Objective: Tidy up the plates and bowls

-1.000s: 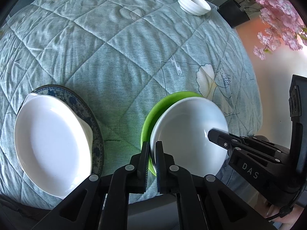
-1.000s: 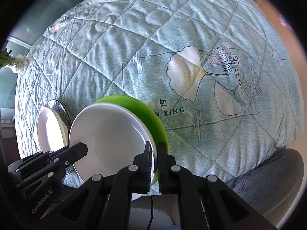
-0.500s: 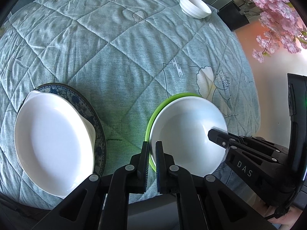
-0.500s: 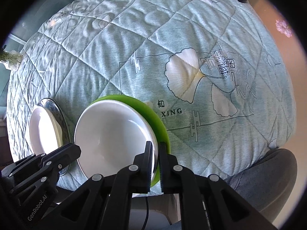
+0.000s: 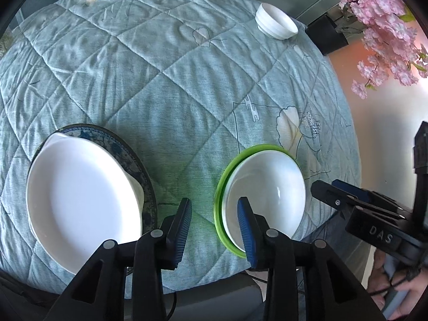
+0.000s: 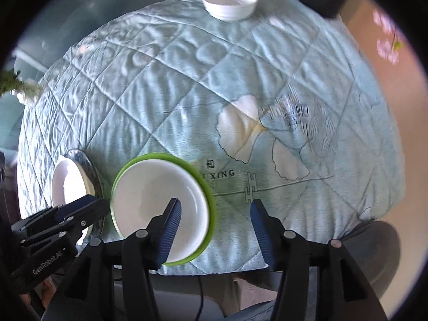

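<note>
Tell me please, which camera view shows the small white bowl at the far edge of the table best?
The left wrist view shows the small white bowl best: sharp, seen from the side, with ridges that suggest stacked bowls. The right wrist view shows it near the top edge, slightly blurred, though it looks more into its open rim.

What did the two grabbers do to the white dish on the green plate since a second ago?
Both let go. The left gripper and the right gripper had pinched the rims of the white dish and green plate; now their fingers are opening, off the rims. The stack now lies flat on the quilt. The oval dish and small bowl stayed put.
</note>
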A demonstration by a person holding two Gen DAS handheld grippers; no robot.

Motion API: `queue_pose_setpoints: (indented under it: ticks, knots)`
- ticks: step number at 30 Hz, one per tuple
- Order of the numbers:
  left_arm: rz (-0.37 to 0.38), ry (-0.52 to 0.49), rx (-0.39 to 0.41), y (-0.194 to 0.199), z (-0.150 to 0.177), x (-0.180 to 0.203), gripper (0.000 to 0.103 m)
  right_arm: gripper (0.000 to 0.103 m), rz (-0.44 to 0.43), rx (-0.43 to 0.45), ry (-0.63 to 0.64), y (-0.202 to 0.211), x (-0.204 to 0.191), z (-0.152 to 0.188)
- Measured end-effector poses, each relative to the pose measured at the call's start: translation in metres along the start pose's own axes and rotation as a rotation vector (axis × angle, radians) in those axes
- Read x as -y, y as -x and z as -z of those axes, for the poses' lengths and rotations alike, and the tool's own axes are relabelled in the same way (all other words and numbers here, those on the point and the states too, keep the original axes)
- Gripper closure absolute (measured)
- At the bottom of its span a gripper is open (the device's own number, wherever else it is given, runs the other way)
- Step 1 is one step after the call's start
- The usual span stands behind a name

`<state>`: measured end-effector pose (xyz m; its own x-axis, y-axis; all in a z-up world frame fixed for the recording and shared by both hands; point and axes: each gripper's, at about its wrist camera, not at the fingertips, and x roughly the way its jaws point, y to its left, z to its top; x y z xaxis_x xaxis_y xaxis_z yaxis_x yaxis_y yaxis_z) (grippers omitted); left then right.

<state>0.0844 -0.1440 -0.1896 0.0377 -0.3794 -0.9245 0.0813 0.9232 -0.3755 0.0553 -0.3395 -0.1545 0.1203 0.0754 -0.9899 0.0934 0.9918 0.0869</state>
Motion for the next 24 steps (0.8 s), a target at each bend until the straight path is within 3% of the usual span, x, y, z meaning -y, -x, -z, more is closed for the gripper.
queue_pose_setpoints:
  ticks: [3,4,8,11,15,24]
  knots:
    - [0.008,0.006,-0.032,-0.013,-0.003,0.000,0.069,0.057,-0.063,-0.046,-0.017,-0.021,0.008,-0.003]
    - [0.009,0.007,-0.037,-0.017,-0.003,0.001,0.069,0.064,-0.092,-0.066,-0.022,-0.028,0.009,-0.002]
    - [0.038,0.008,-0.071,-0.034,-0.004,0.006,0.069,0.083,-0.100,-0.088,0.011,-0.038,0.002,0.004]
    - [0.063,0.019,-0.079,-0.042,-0.004,0.007,0.075,0.089,-0.085,-0.090,0.029,-0.042,-0.004,0.004]
    - [0.029,-0.001,-0.061,-0.045,-0.003,0.012,0.084,0.093,-0.067,-0.088,0.026,-0.045,-0.002,0.001]
    - [0.008,0.017,-0.049,-0.039,-0.009,0.000,0.084,0.091,-0.096,-0.072,0.029,-0.047,-0.013,-0.003]
